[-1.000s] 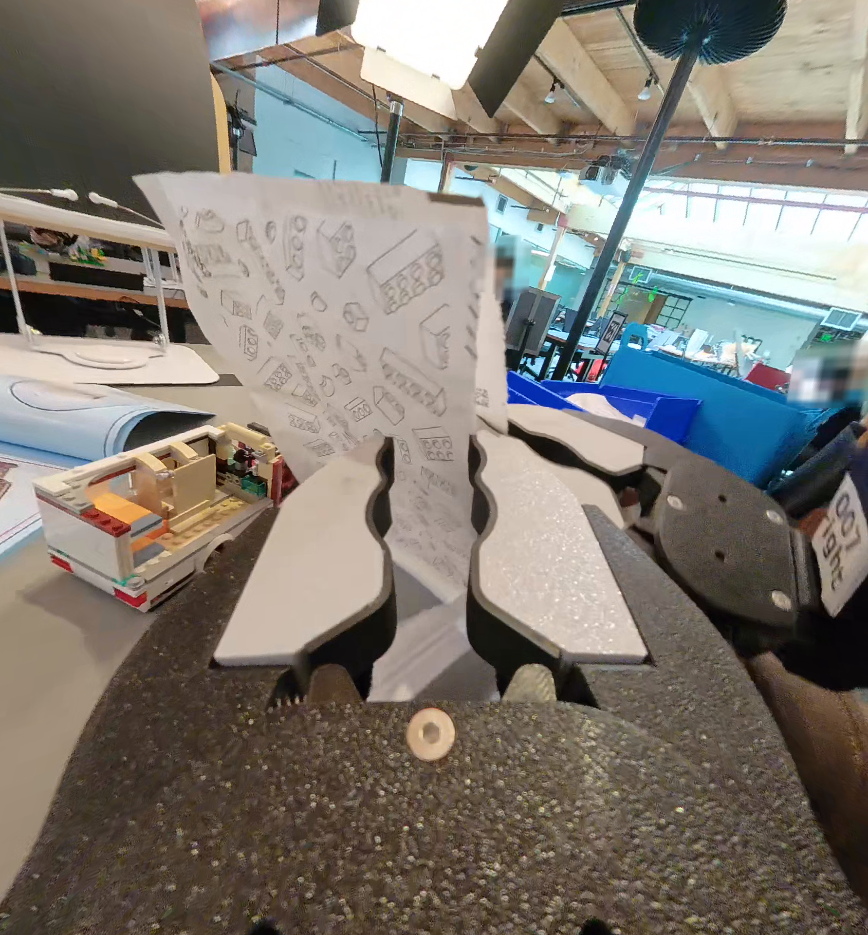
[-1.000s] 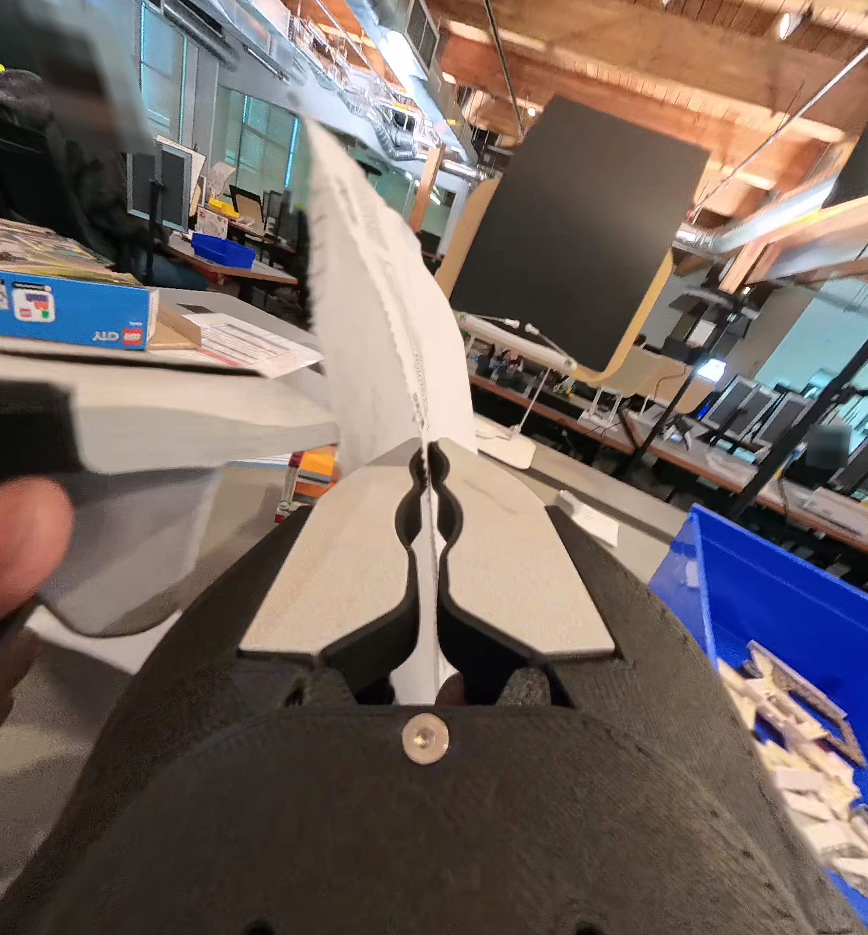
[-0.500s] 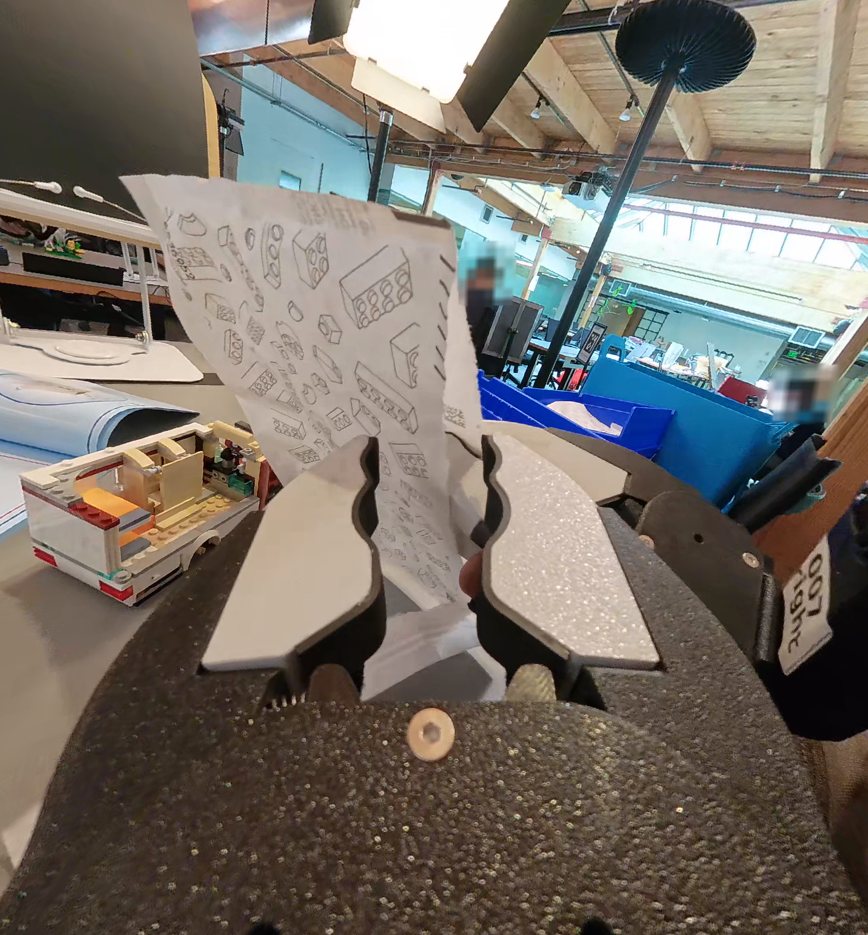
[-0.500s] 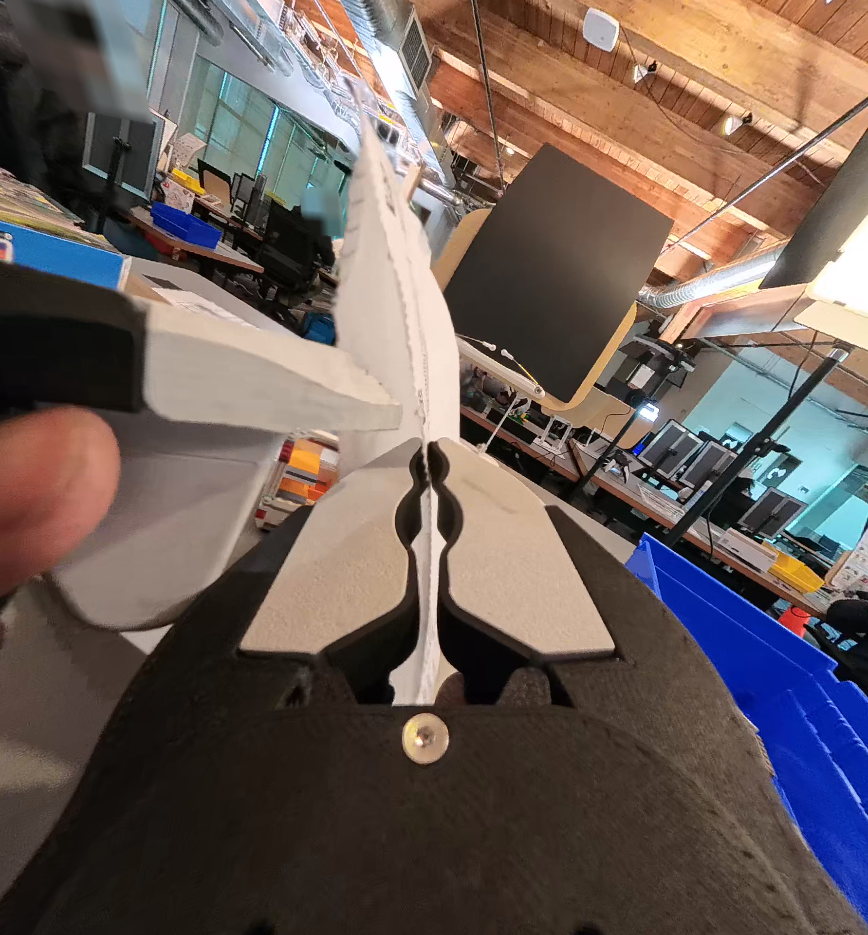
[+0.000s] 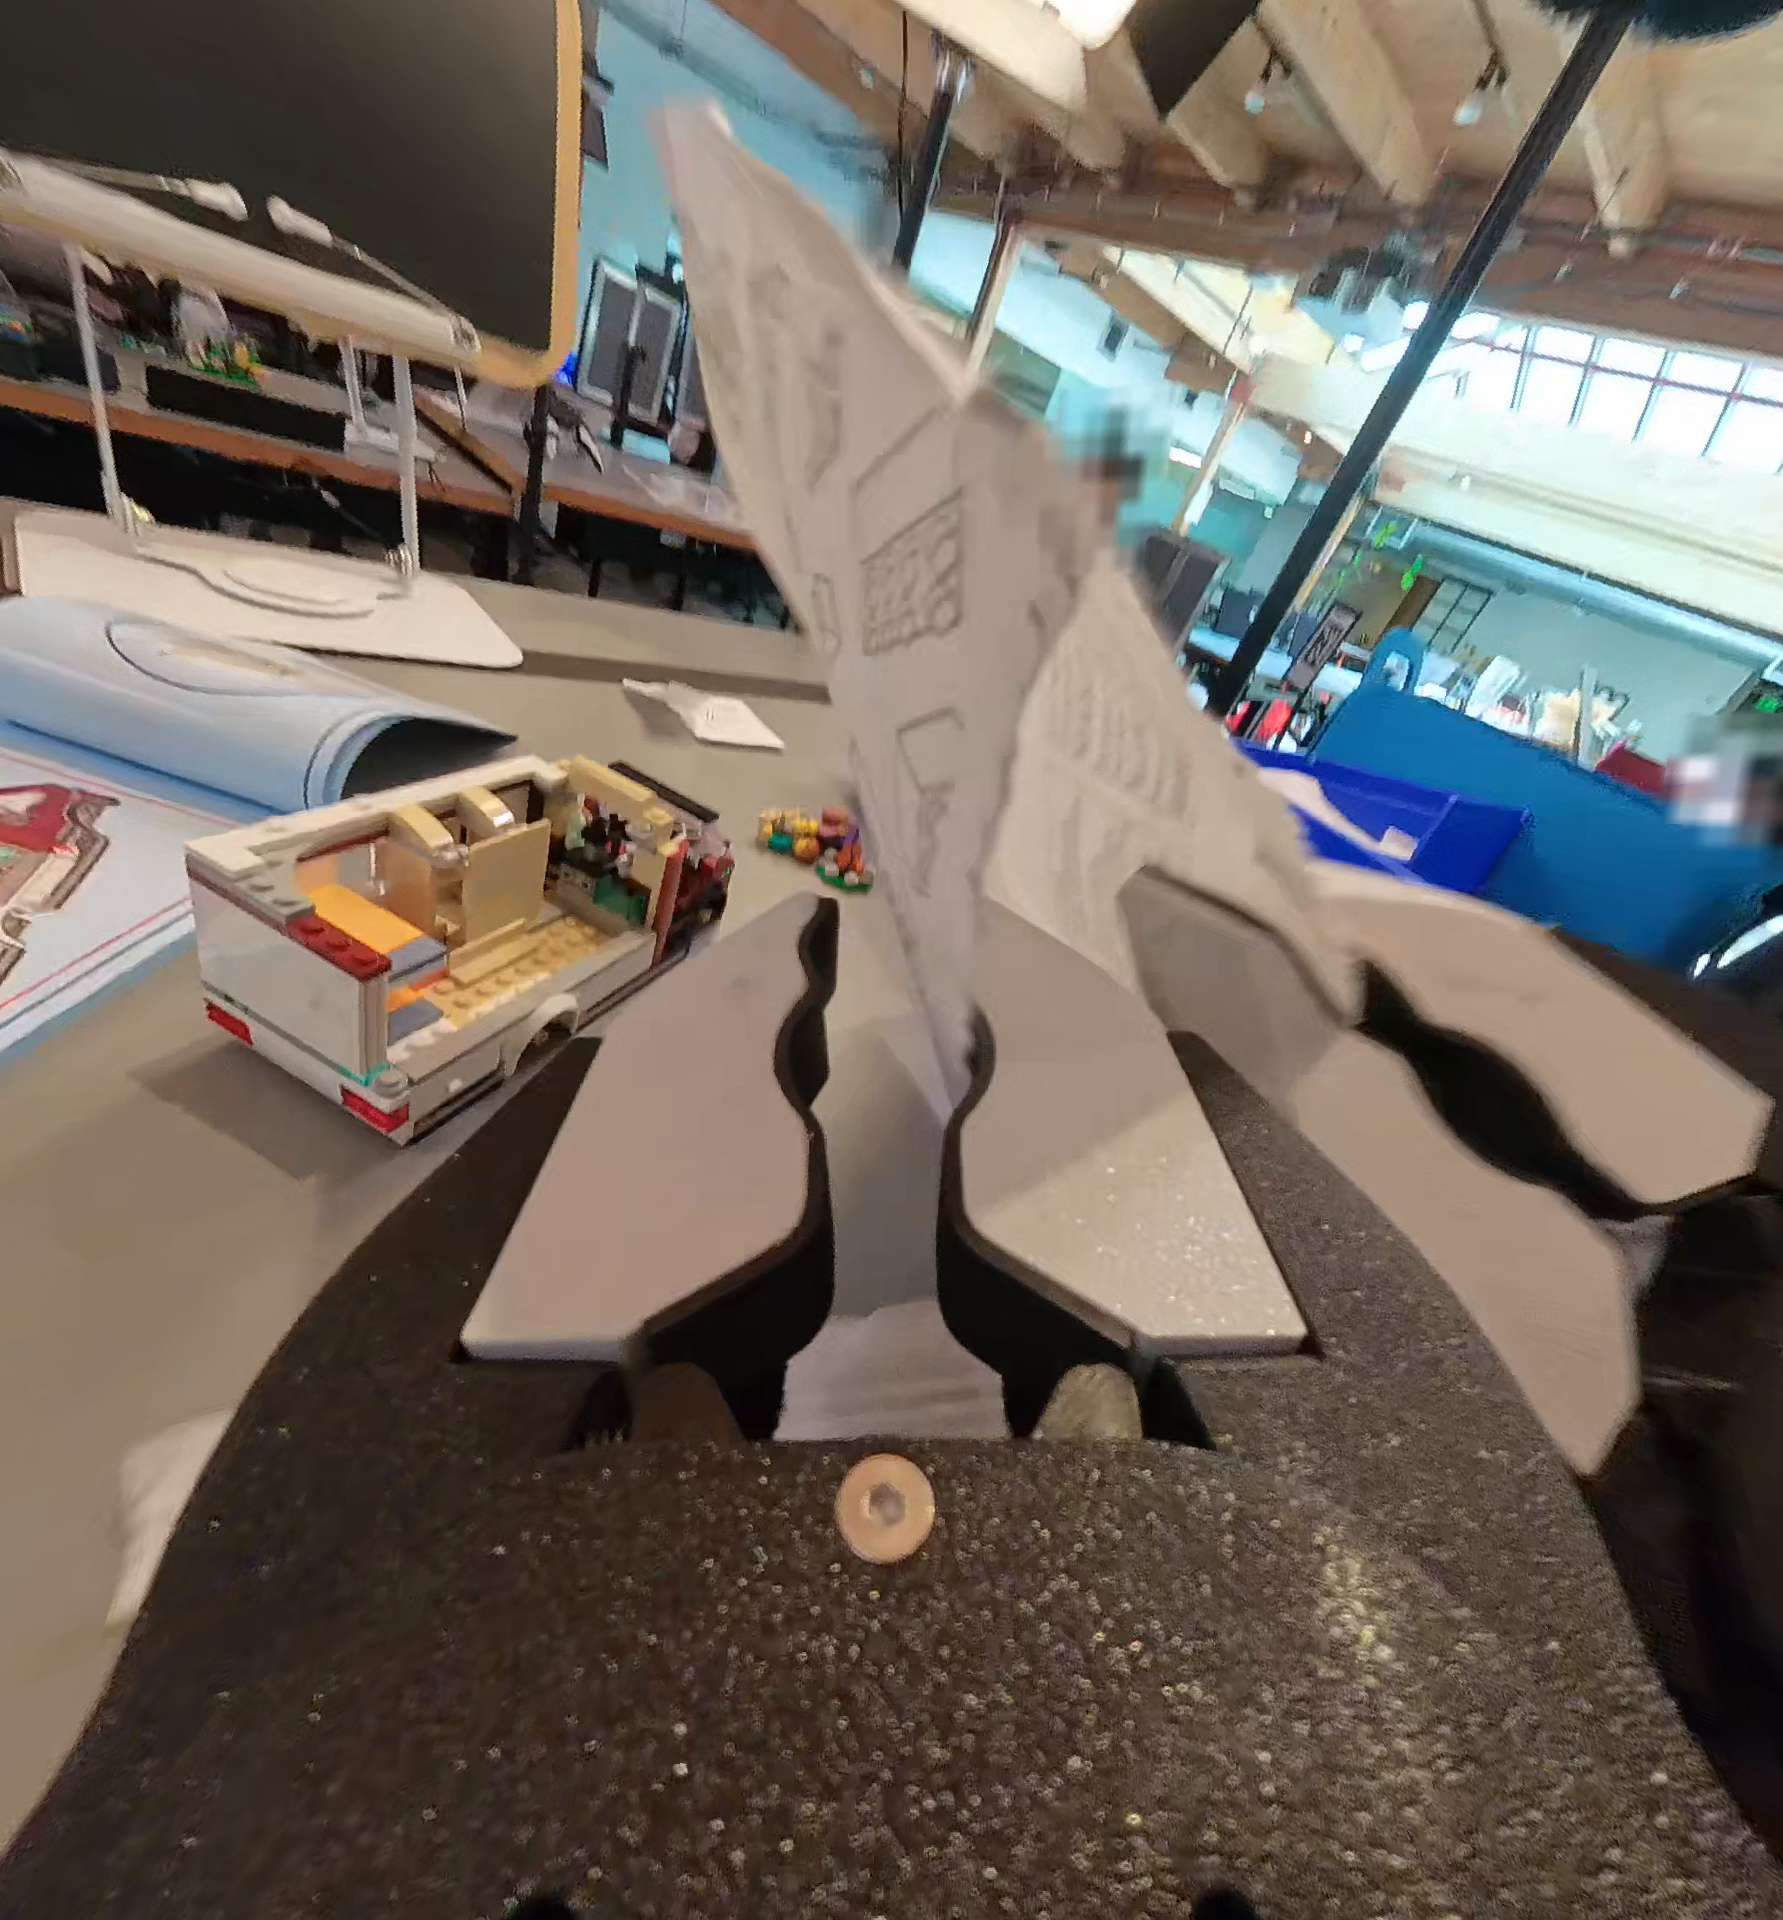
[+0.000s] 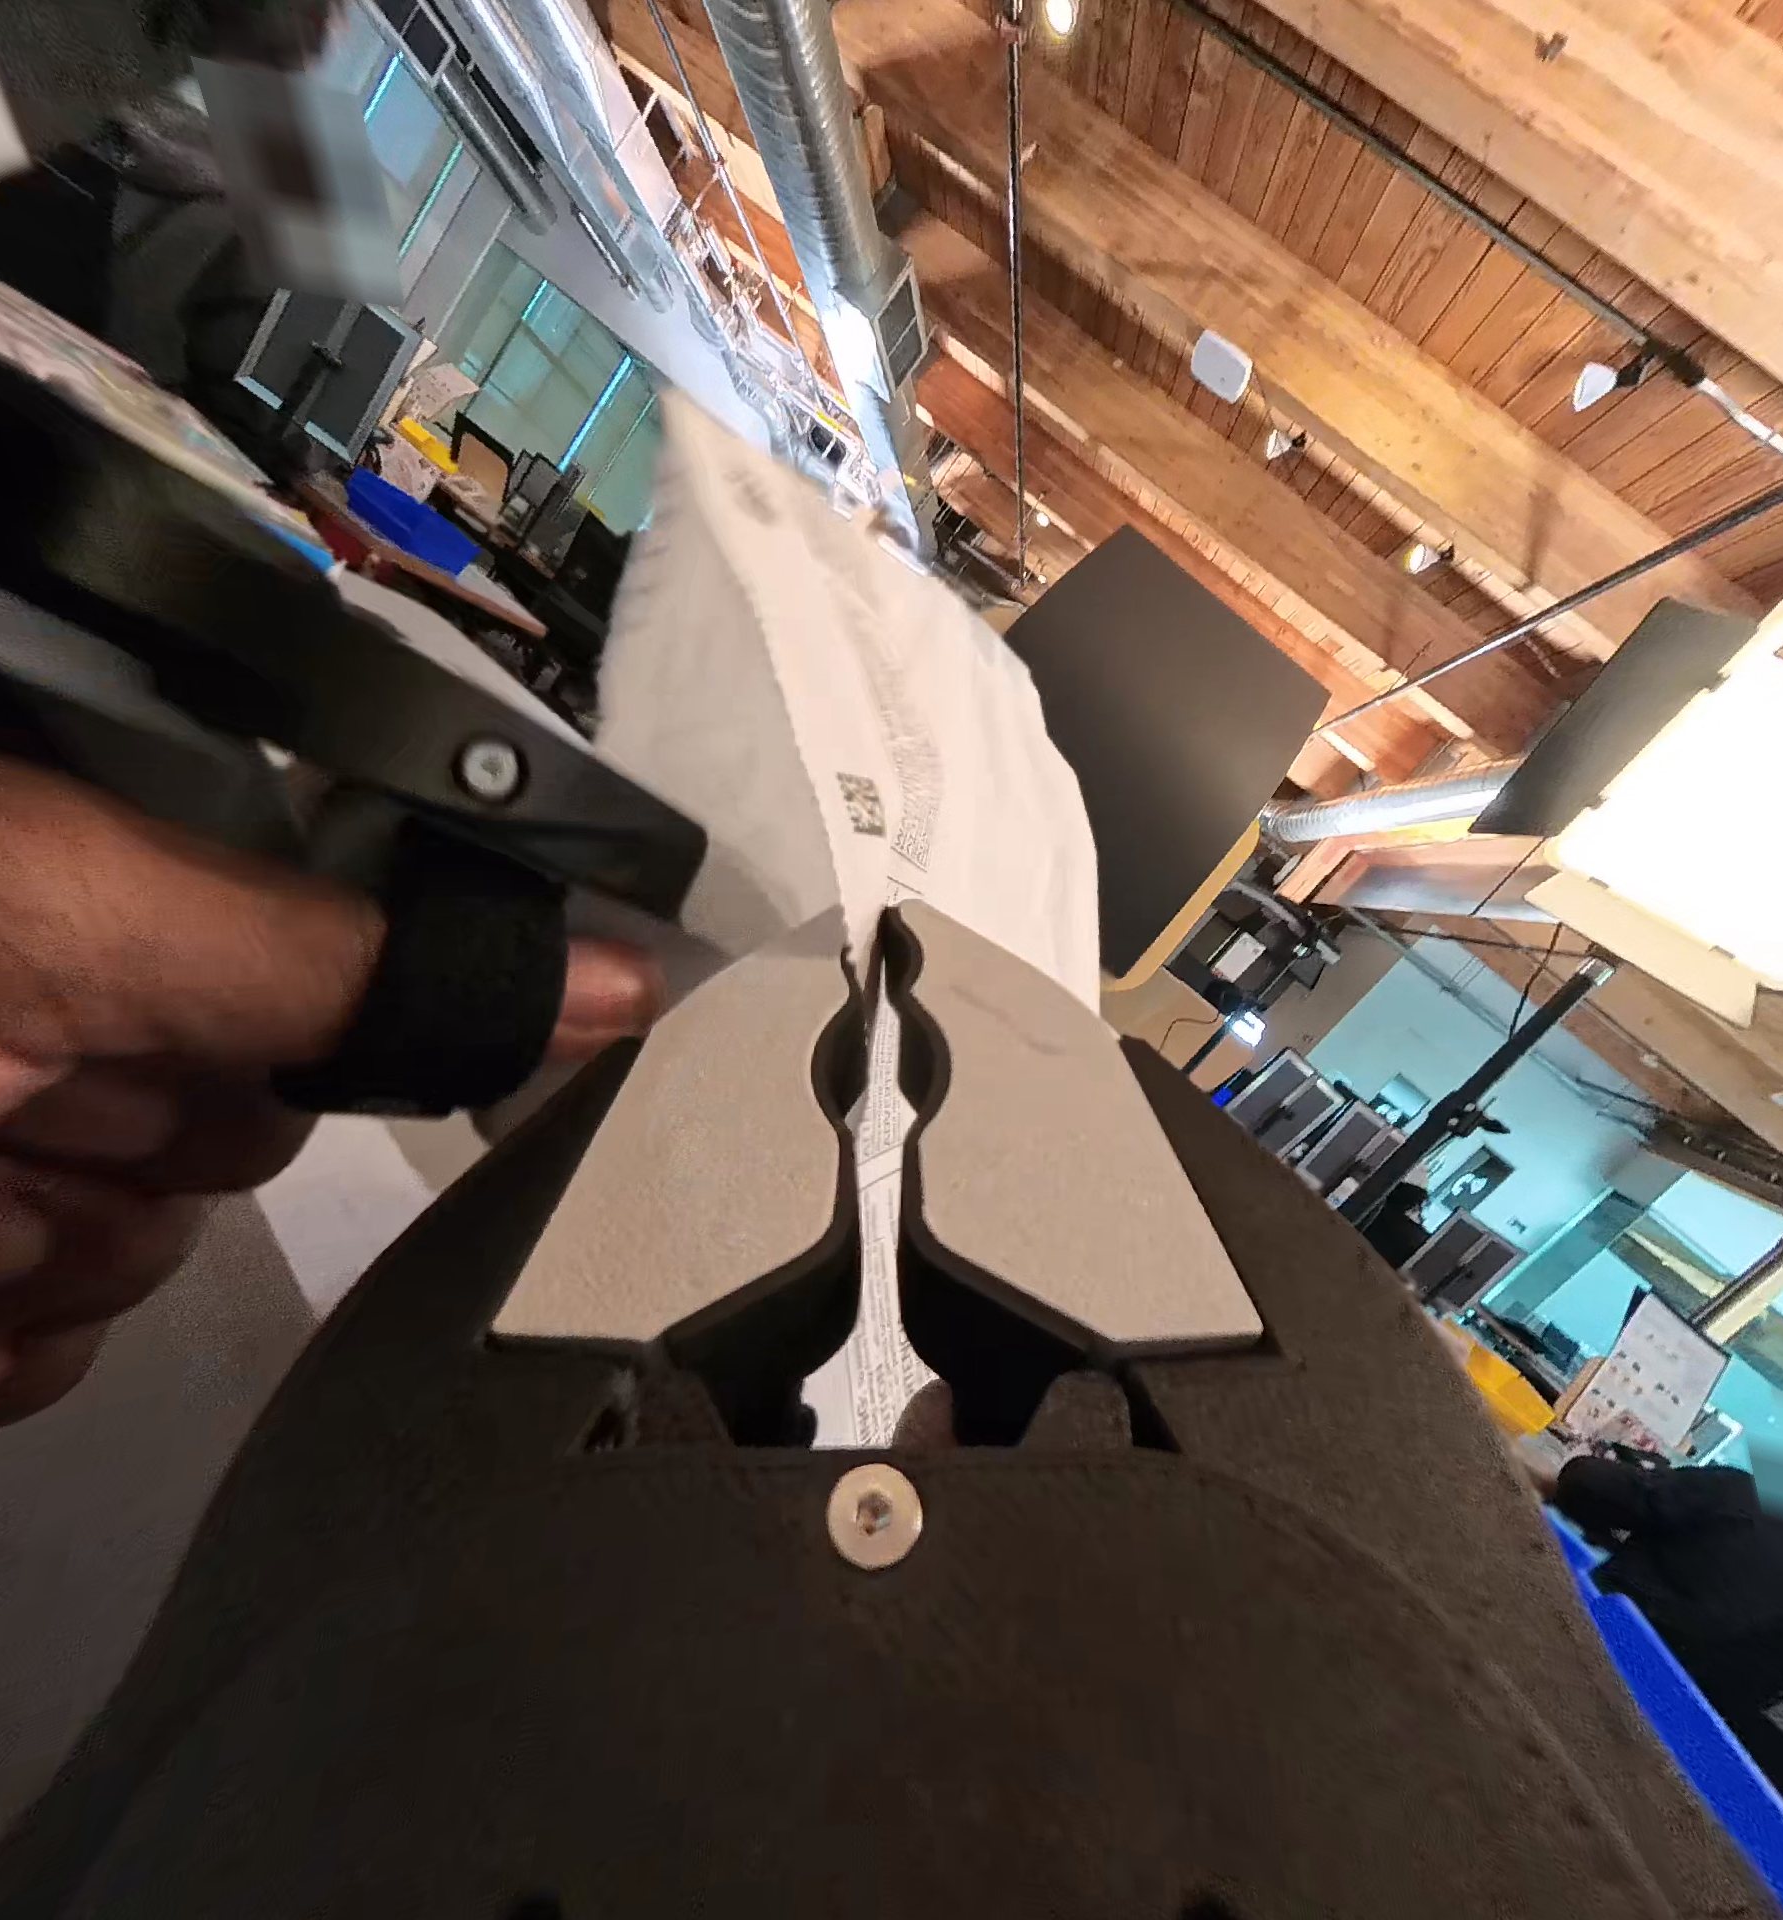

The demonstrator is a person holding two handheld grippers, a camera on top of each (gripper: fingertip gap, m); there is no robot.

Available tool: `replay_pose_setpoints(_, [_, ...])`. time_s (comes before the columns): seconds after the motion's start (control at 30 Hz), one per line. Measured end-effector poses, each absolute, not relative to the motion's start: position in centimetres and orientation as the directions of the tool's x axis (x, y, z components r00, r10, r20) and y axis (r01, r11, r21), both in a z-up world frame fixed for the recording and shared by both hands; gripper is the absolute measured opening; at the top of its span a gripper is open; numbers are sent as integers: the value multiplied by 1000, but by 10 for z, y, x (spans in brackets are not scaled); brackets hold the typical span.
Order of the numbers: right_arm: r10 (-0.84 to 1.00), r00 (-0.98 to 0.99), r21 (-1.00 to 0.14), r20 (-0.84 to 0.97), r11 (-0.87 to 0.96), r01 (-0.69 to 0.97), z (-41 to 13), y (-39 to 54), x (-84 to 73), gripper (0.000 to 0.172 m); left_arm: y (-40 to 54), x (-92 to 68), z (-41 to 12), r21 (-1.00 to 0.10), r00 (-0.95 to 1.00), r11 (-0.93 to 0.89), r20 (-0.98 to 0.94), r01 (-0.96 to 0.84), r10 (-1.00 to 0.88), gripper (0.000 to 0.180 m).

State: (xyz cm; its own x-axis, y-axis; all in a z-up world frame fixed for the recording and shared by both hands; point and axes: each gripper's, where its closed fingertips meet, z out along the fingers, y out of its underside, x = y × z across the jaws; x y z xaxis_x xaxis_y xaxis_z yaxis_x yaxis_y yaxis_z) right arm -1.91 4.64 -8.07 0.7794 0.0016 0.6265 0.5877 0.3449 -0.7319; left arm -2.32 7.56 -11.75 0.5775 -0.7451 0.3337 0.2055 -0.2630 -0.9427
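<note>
Paper (image 6: 866,727) could tear: right hand-held gripper (image 6: 882,925) clamps it; left hand-held gripper (image 5: 902,971), jaws apart, straddles its edge.

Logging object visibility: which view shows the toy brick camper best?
The left wrist view: the toy brick camper sits roofless on the grey table, interior visible. The right wrist view shows none of it.
</note>
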Motion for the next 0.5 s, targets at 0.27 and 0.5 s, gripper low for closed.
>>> replay_pose_setpoints(0.27, [-162,669,-625,725,252,739,-87,49,-6,0,84,-25,-133,-962,626,-211,273,174,-731,0])
replay_pose_setpoints(0.5, [-153,626,-635,765,-14,772,-130,72,25,21,81,-26,-135,-968,640,-184,249,169,-726,0])
